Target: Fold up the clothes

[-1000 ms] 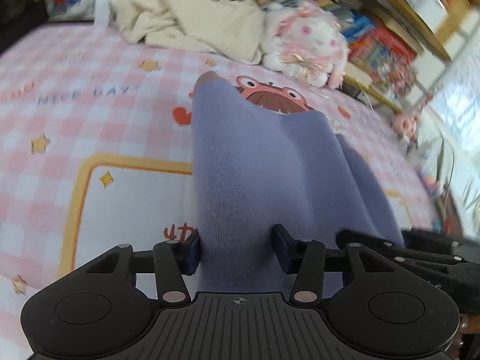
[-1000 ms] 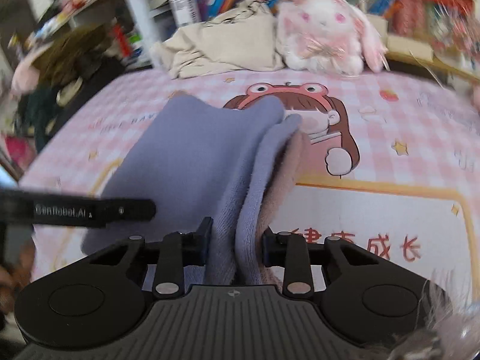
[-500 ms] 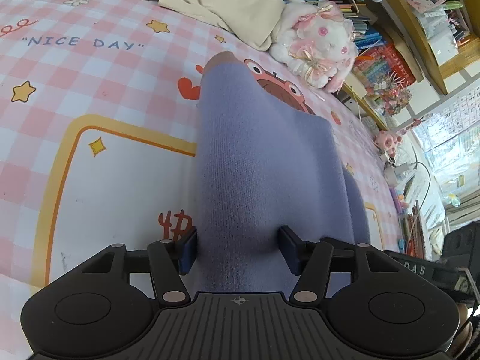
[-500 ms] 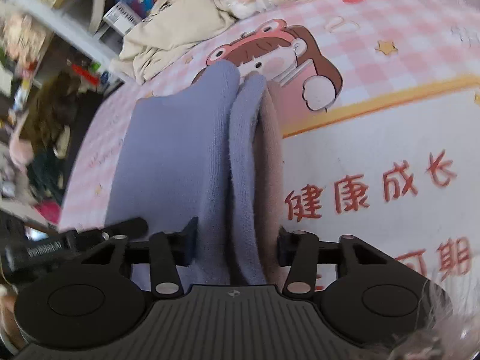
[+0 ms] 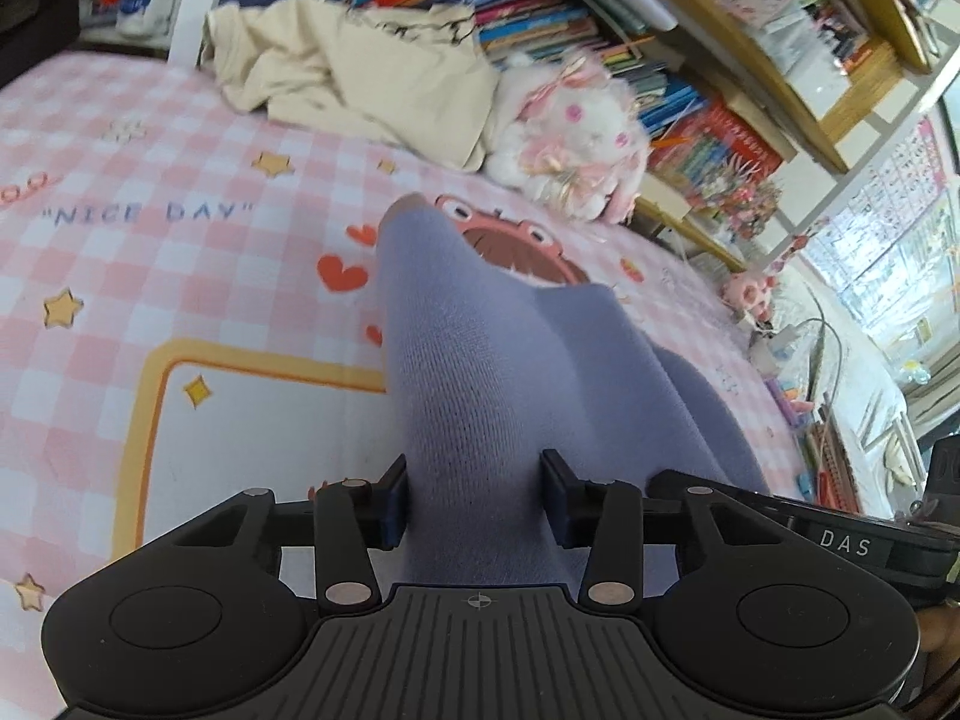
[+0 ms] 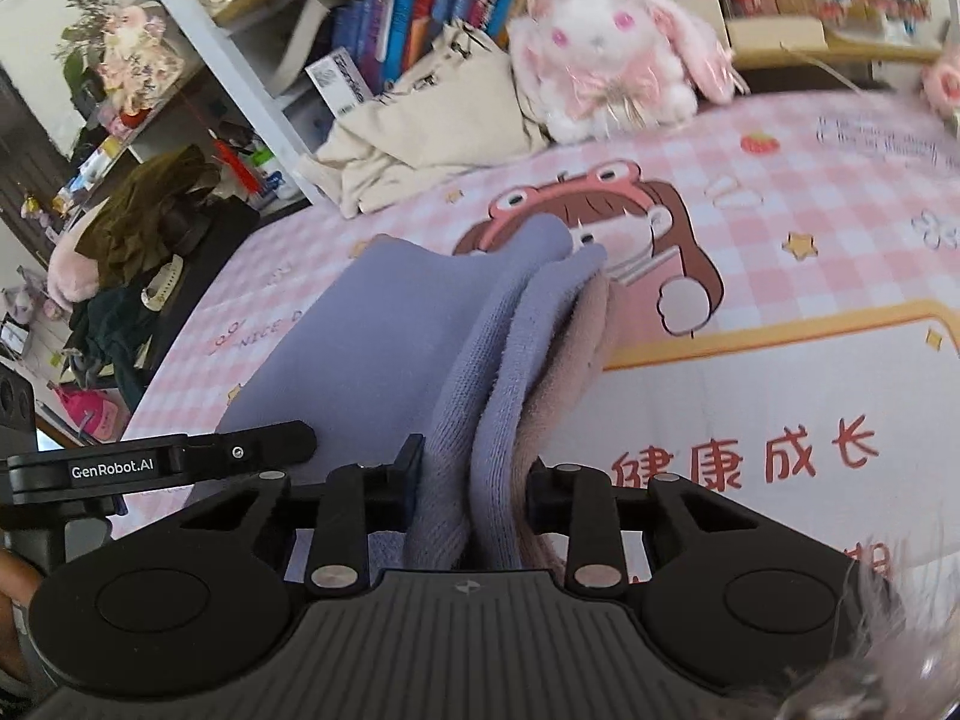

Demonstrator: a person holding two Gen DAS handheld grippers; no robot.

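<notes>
A: What do the 2 tongs grip?
B: Bottom centre of each view, the left gripper point(image 5: 475, 501) and right gripper point(image 6: 471, 480) are closing, each clamping the lavender garment point(image 5: 480, 372).
A: Beyond?
B: It drapes onto the pink checked sheet point(image 5: 120, 276); upper frame, a cream cloth point(image 5: 360, 72) and, probably, a plush rabbit point(image 6: 606, 54).

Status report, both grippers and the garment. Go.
Left gripper and right gripper both closing on the purple garment, cloth between the pads. Garment lifted off the pink bedsheet. Nothing in the way.
</notes>
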